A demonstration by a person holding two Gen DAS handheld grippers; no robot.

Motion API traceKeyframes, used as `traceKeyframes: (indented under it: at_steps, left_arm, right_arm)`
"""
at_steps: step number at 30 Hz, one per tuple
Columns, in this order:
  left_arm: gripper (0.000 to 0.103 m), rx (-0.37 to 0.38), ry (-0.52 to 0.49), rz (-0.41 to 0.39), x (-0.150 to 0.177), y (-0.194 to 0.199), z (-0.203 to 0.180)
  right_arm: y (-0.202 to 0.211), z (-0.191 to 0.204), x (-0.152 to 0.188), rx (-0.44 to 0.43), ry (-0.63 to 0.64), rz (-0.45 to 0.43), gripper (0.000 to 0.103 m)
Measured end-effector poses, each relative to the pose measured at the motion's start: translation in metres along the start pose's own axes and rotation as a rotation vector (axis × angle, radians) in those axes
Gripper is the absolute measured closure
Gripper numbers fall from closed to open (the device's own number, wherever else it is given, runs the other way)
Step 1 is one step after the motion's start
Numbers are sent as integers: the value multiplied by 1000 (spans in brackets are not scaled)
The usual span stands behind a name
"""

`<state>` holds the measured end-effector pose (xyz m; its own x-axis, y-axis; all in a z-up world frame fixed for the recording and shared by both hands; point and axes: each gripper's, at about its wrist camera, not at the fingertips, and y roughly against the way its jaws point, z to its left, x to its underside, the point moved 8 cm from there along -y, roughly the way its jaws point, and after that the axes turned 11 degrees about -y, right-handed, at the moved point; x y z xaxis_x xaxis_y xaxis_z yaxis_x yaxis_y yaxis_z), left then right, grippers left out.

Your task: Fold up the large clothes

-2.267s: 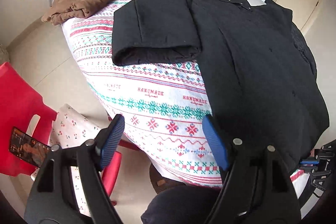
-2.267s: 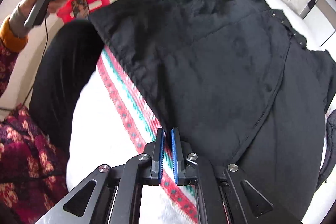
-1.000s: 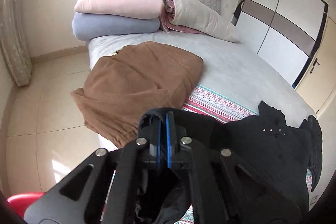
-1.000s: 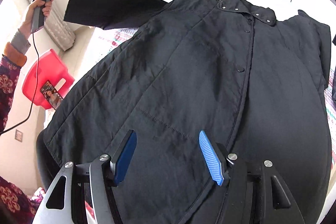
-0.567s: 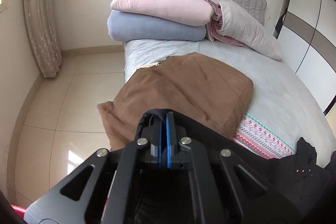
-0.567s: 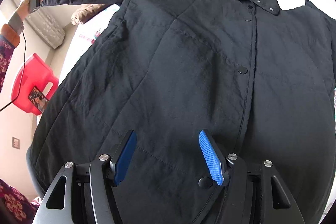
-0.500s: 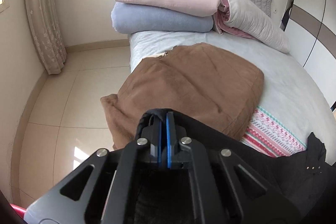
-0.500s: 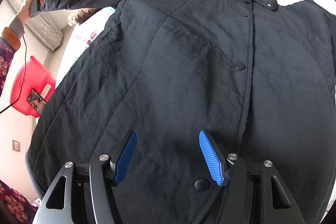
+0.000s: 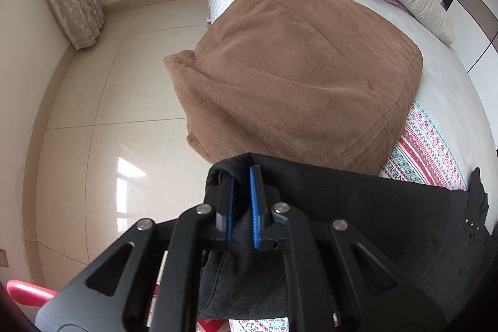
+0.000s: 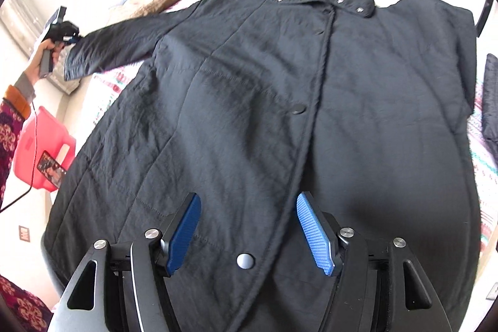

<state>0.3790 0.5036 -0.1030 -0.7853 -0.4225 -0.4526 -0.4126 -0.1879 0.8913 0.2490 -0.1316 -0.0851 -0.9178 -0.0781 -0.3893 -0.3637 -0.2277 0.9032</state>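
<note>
On bed: black coat, L tongs clamped on cuff beside brown blanket; R tongs apart.

Black coat: matt quilted cloth, lightly creased, with dull metal snaps; brown garment is soft napped fleece-like cloth. Gripper fingers have ribbed blue plastic pads on matt black plastic frames with bright metal screws. Floor is glossy cream tile; stool is smooth red plastic.
</note>
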Motion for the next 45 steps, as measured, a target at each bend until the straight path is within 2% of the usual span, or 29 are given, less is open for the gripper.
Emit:
traceKeyframes:
  at_steps: [1,2,3,4,5,7,11,15,20,22,26,28,32,35,37,41,43,45]
  left_arm:
    - [91,15,11,11,3,3,2]
    - [74,3,13,18,5,7,4]
    - [41,-30,-2,9,5,13,7]
    - [28,-63,-22,-25,2,22,10]
    - [21,-94,-42,-72,-2,32,12]
    - [21,-115,-60,-99,-6,47,14]
    - [21,-18,-59,-94,-2,70,0]
    - [20,65,-132,-116,19,93,-44]
    - [20,180,-233,-146,71,119,-128]
    - [20,231,-297,-134,98,126,-170]
    - [20,366,-398,-100,158,133,-255]
    - [20,406,-450,-109,188,137,-296]
    - [20,456,-506,-119,238,132,-354]
    - [20,495,-505,-119,262,120,-379]
    - [18,489,-536,-103,276,107,-390]
    - [15,416,-545,-120,293,84,-399]
    - [12,431,-559,-60,303,72,-404]
    - [4,456,-564,-44,307,68,-408]
  right_arm:
    - [6,-2,-1,3,-2,-12,34]
    - [11,-4,-1,5,-2,-22,33]
    - [16,-6,-1,7,-1,-29,33]
    - [20,-9,0,12,0,-36,32]
    - [24,-11,-2,18,-1,-43,32]
    - [32,-18,-1,30,-6,-51,31]
    - [44,-26,-2,48,-9,-69,31]
    - [55,-33,-8,57,-20,-105,31]
    - [68,-48,-23,87,-51,-145,31]
    - [75,-59,-32,95,-76,-168,31]
    - [90,-93,-59,146,-132,-225,31]
    - [96,-113,-74,182,-160,-260,31]
    - [101,-157,-104,217,-230,-315,31]
    - [96,-190,-126,251,-256,-329,31]
    - [88,-208,-141,263,-268,-333,31]
    - [67,-237,-173,305,-278,-344,31]
    - [56,-249,-189,325,-285,-357,31]
    - [45,-261,-206,350,-291,-372,31]
